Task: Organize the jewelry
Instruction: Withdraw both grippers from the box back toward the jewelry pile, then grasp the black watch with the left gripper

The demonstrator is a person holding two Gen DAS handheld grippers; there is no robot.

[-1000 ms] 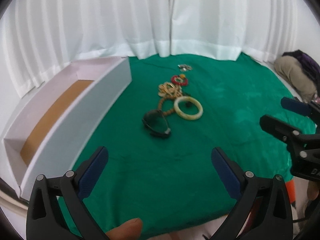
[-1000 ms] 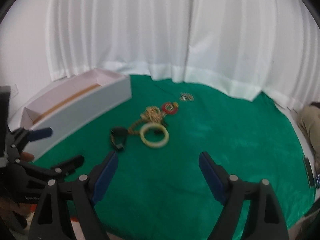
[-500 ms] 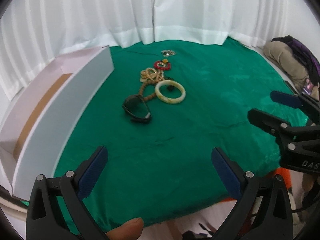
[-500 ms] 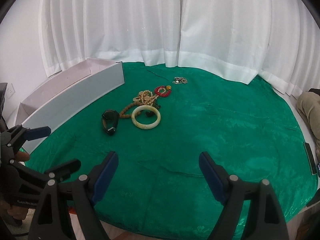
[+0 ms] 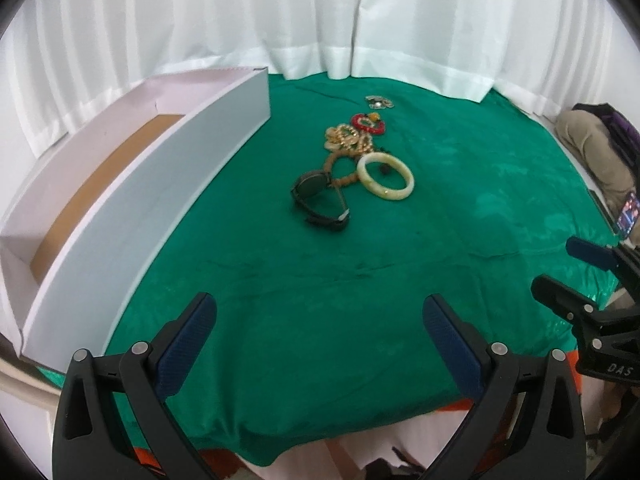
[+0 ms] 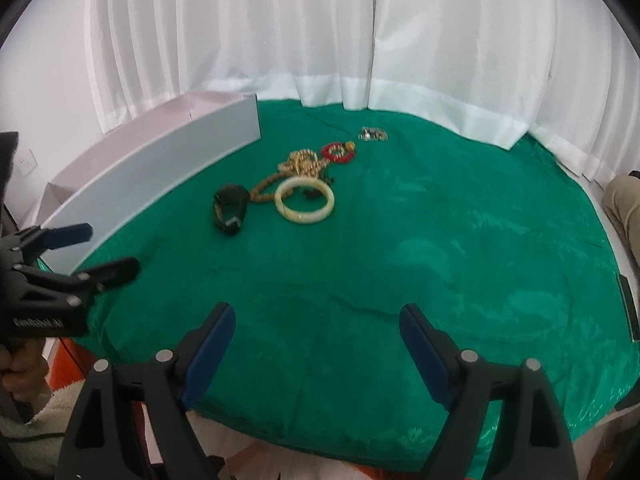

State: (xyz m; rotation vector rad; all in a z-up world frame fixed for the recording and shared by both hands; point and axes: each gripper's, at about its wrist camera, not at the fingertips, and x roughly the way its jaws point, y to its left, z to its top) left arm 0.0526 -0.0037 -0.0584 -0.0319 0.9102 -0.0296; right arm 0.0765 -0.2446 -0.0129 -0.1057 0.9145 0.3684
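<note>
Jewelry lies in a loose line on the green cloth (image 5: 280, 280): a dark watch (image 5: 320, 200), a pale jade bangle (image 5: 385, 176), a brown bead string (image 5: 340, 162), gold chains (image 5: 347, 138), a red bracelet (image 5: 368, 123) and small silver pieces (image 5: 379, 101). The same pieces show in the right wrist view, with the watch (image 6: 230, 208) and bangle (image 6: 305, 200) nearest. My left gripper (image 5: 320, 326) hovers open over the near cloth, holding nothing. My right gripper (image 6: 316, 330) is open too and holds nothing, well short of the jewelry.
A long white box (image 5: 160, 184) with a brown floor stands along the left side of the table. White curtains (image 5: 320, 20) hang behind. A phone (image 5: 626, 212) and clothing (image 5: 592, 148) lie beyond the right edge. A hand (image 6: 16, 372) holds the left gripper's grip.
Both views have sunk and tilted further down over the table, so the jewelry sits clearer in view. Both grippers stay open and nothing on the cloth has moved.
</note>
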